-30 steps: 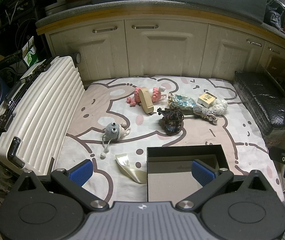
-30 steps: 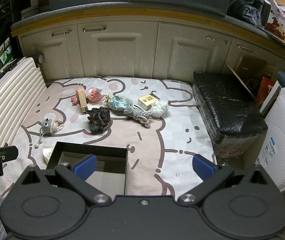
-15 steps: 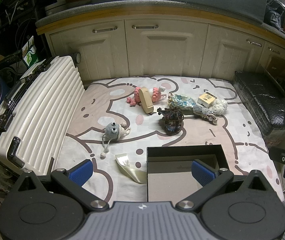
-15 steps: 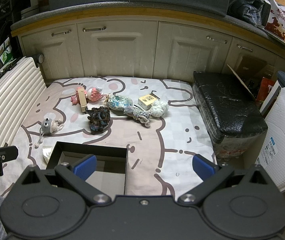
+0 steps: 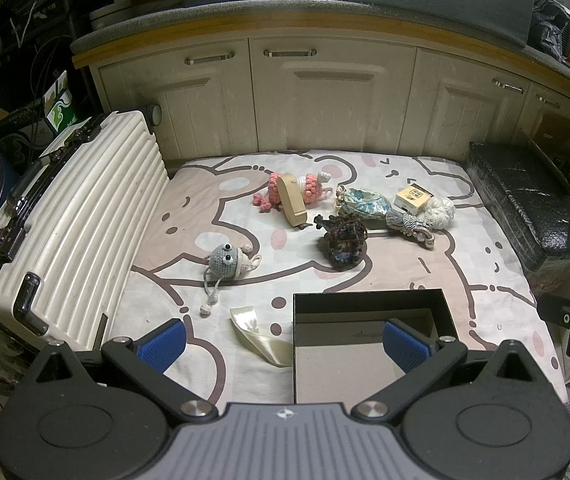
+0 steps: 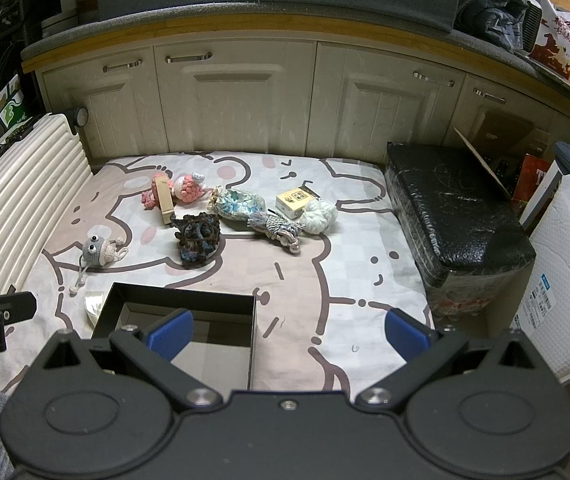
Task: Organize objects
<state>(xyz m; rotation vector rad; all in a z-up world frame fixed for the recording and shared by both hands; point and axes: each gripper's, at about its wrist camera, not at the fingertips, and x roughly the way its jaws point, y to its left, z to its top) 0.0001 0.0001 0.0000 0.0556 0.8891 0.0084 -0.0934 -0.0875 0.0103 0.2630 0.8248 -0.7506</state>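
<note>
Here, a big blanket [image 5: 465, 280] with bear drawings covers the floor in front of the cupboards [image 5: 333, 92]. A white ribbed suitcase [image 5: 73, 232] lies along its left edge, and a black wrapped bundle [image 6: 457, 216] sits on the right. A black open box [image 5: 369, 344] rests on the near part of the blanket. Farther back lie the toys: a pink knitted doll [image 5: 305, 186] touching a wooden block [image 5: 291, 204], a dark yarn clump [image 5: 343, 240], a flowery pouch [image 5: 365, 206], a small yellow box [image 5: 413, 198] and a grey knitted mouse [image 5: 227, 260]. The left gripper [image 5: 285, 340] and the right gripper [image 6: 287, 330] both hang above the near edge, fingers spread wide, holding nothing.
</note>
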